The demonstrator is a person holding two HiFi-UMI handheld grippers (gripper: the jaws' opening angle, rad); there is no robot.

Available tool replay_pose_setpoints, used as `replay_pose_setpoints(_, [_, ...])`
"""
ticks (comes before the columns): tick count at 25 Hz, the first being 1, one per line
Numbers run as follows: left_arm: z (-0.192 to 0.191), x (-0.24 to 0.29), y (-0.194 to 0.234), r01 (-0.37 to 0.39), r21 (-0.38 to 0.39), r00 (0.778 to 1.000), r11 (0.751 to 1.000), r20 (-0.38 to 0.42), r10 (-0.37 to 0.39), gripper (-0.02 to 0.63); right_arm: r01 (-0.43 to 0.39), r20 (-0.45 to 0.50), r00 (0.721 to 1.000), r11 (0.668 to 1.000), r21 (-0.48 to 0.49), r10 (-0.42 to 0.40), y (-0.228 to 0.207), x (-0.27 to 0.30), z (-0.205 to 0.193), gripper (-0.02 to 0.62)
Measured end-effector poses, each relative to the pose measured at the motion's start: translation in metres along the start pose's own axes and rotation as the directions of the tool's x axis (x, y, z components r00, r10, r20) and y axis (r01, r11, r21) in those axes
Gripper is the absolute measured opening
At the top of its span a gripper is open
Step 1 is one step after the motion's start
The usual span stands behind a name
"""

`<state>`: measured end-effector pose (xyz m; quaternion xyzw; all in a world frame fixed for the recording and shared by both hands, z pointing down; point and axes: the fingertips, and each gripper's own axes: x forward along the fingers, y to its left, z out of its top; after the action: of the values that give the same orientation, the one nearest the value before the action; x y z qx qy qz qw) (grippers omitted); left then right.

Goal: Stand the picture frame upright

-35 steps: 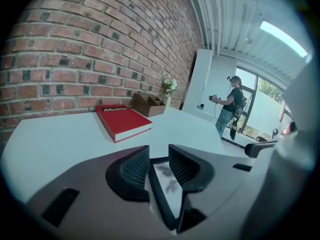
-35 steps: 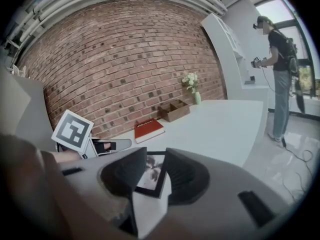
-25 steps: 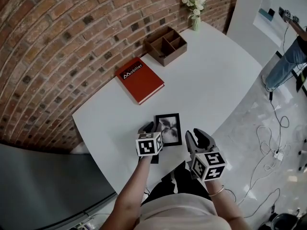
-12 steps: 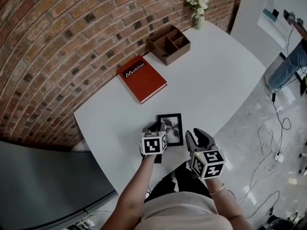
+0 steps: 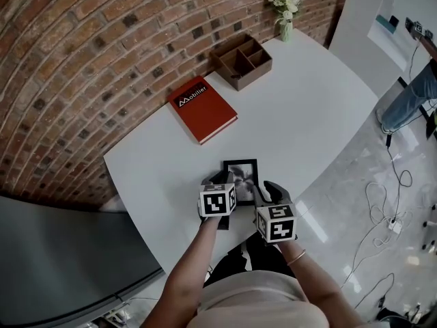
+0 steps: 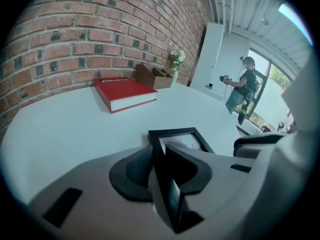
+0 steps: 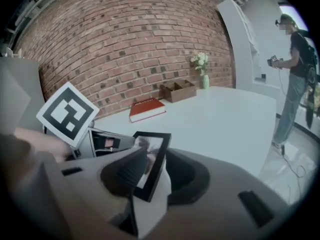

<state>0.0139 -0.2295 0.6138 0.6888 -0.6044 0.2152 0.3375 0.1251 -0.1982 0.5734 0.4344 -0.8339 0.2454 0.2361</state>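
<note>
From the head view, a white round-cornered table (image 5: 307, 115) stands against a brick wall (image 5: 82, 60). A red hardcover book (image 5: 203, 109) lies on it. The small black-rimmed picture frame (image 5: 243, 173) lies on the table on the person's side of the book, close to the table's near edge. The left gripper (image 5: 217, 178) is at the frame's corner nearest the person on the left, and the right gripper (image 5: 270, 188) is at the matching corner on the right. Their marker cubes cover the frame's near edge, so it is unclear whether that edge is off the table. Beyond the book are a brown wooden divided tray (image 5: 240, 61) and a small vase of pale flowers (image 5: 285, 9). A person (image 5: 418, 87) is cut off by the picture's right edge.

In the left gripper view, the frame's edge runs straight between the two grey jaws. The jaws have just been closing, and their dark pads now press it from both sides in a narrow grip. The stretch of frame inside the jaws is hidden. The book lies past the frame, to the left.

In the right gripper view, the jaws stand well apart with the frame's corner between them. One pad overlaps the picture's face and a slim gap shows at the other, so there is no grip. The left gripper's cube hides the frame's far side. The book lies beyond, by the wall.
</note>
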Motion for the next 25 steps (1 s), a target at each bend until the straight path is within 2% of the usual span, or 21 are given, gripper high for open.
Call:
replay_pose_setpoints(9, [-0.001, 0.0, 0.001, -0.001, 0.003, 1.0, 1.0, 0.0, 0.001, 0.074, 0.031, -0.144, 0.989, 1.0, 0.001, -0.03, -0.002, 0.025, -0.025, 0.106])
replay_pose_setpoints(15, [0.0, 0.0, 0.001, 0.0, 0.003, 1.0, 1.0, 0.001, 0.0, 0.075, 0.049, -0.205, 0.978, 0.999, 0.008, -0.046, -0.001, 0.031, -0.029, 0.103])
replay_pose_setpoints(20, [0.0, 0.0, 0.0, 0.004, -0.001, 1.0, 1.0, 0.0, -0.004, 0.075, 0.028, -0.201, 0.979, 0.997, 0.076, -0.012, -0.003, 0.029, -0.03, 0.089])
replay_pose_setpoints(25, [-0.001, -0.002, 0.001, 0.017, -0.011, 1.0, 1.0, -0.006, -0.017, 0.071, 0.025, -0.192, 0.981, 0.999, 0.034, -0.018, -0.001, 0.03, -0.03, 0.087])
